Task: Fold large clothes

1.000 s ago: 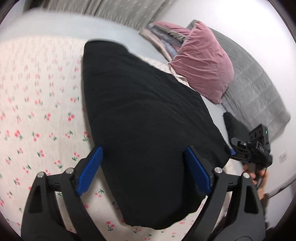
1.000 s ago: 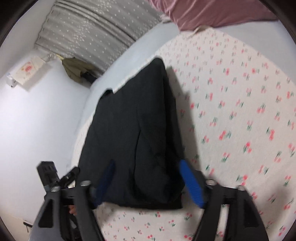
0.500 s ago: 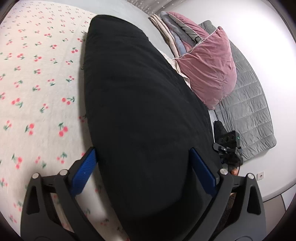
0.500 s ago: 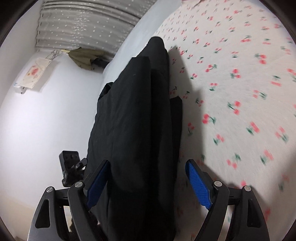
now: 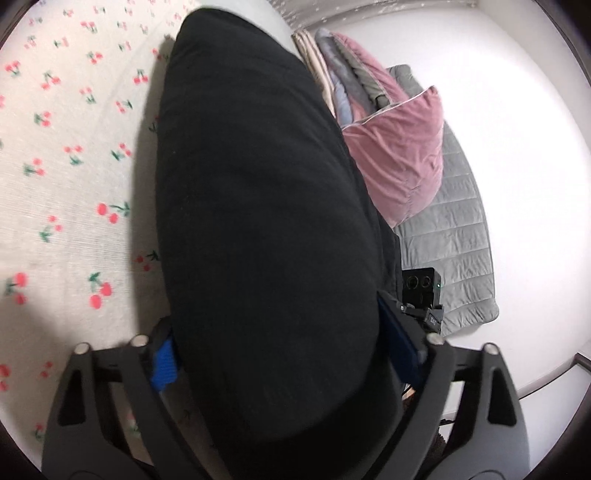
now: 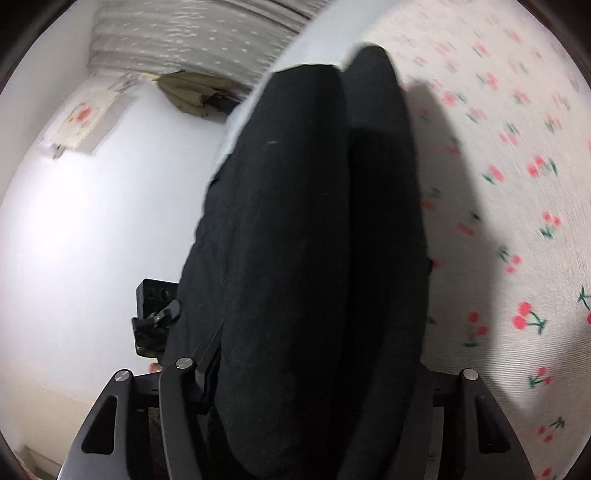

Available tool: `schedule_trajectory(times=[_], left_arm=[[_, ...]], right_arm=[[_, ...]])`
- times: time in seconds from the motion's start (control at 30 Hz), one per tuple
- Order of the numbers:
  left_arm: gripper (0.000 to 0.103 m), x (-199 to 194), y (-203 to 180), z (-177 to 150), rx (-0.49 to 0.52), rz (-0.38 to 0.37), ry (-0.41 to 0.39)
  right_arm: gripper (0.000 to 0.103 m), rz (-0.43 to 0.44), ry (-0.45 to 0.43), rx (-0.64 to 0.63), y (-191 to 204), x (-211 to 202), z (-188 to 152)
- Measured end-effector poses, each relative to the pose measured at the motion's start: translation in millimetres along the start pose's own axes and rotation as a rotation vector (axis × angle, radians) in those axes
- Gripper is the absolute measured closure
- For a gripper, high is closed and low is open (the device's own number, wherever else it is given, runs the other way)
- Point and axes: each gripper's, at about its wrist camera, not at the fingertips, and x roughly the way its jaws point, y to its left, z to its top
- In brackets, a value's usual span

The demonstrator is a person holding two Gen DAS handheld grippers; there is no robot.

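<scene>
Black garment (image 5: 266,221) fills the gap of the left gripper (image 5: 280,354), its folded bulk bulging between both blue pads (image 5: 162,363); the jaws are closing, and the cloth already looks pressed by them. Ahead of that gripper the garment runs away in one long, smooth mound. To its left lies open cherry-print bedsheet (image 5: 66,192); to its right sit a pink pillow (image 5: 402,162), a stack of folded bedding (image 5: 343,77) and a grey quilt (image 5: 454,236) against the white wall.

Seen from the right gripper (image 6: 314,376), the same garment (image 6: 295,240) lies between the fingers in two thick folds side by side. These jaws are closing too; their pads are buried in cloth. Bare sheet (image 6: 517,221) stretches to its right, wall and curtain (image 6: 192,33) to its left. Both grippers tilt downward, each seeing the other's camera block beside the garment.
</scene>
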Motion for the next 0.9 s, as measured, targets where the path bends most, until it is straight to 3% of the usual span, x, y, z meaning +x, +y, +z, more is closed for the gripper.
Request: schedule_trajectory(times=[0.13,0.27,0.47,0.73,0.9], left_arm=[[0.018,-38,-7,7,0.016,0.026,-0.055],[0.018,-98,-7,14,0.027,0.075,-0.145],[0.018,-206,20,15,0.006,0.157,-0.292],[0.018,-312,90,-4,-0.101,0.22,-0.461],[0.018,-339,138,-19,-0.157,0.233,-0.543]], right_arm=[[0.045,0.032,-0.023,-0.092,49,10,2],[0.045,0.031,0.004,-0.186,104,53,7],[0.046,0.165,0.046,-0.232,167,133,18],[0.046,0.239,0.181,-0.295,242,253,21],[0.046,0.251,0.24,-0.302,260,309,14]])
